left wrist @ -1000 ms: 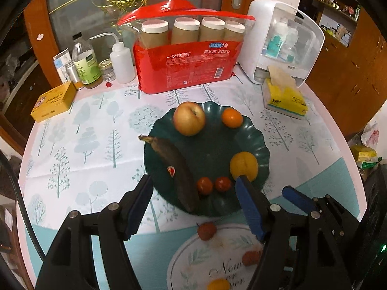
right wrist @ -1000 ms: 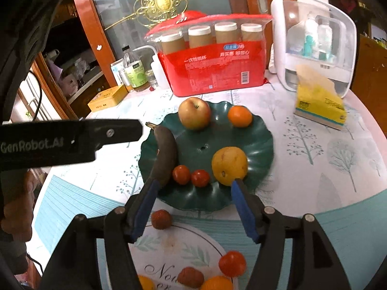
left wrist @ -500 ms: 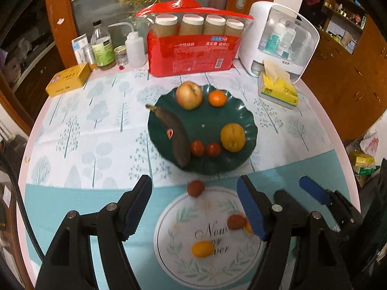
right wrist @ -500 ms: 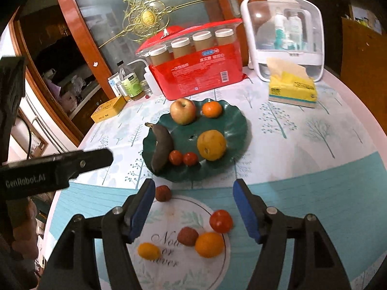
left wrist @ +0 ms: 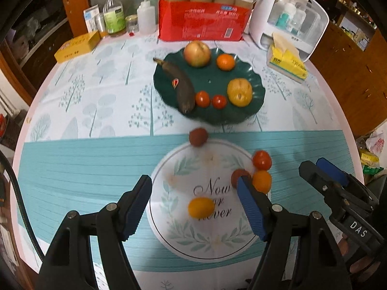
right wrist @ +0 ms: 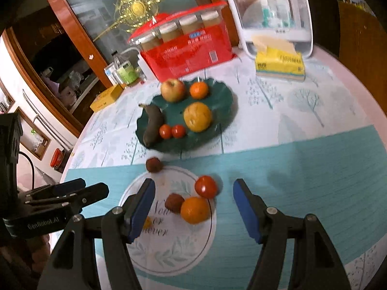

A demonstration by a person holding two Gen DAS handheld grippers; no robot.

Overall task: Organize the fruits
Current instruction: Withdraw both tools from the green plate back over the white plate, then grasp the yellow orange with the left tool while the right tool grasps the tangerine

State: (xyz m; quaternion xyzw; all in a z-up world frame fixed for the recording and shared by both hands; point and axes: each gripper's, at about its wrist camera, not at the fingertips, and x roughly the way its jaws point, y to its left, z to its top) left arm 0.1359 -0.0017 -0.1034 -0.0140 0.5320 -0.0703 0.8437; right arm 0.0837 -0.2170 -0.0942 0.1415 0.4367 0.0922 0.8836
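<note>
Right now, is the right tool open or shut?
Open. The right tool has its two blue fingers wide apart, holding nothing, above the loose fruits.

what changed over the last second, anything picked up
Nothing picked up. Both the left hand-held gripper and right hand-held gripper pulled back from the green plate toward the loose fruit on the tablecloth, jaws open and empty throughout. No fruit moved.
</note>
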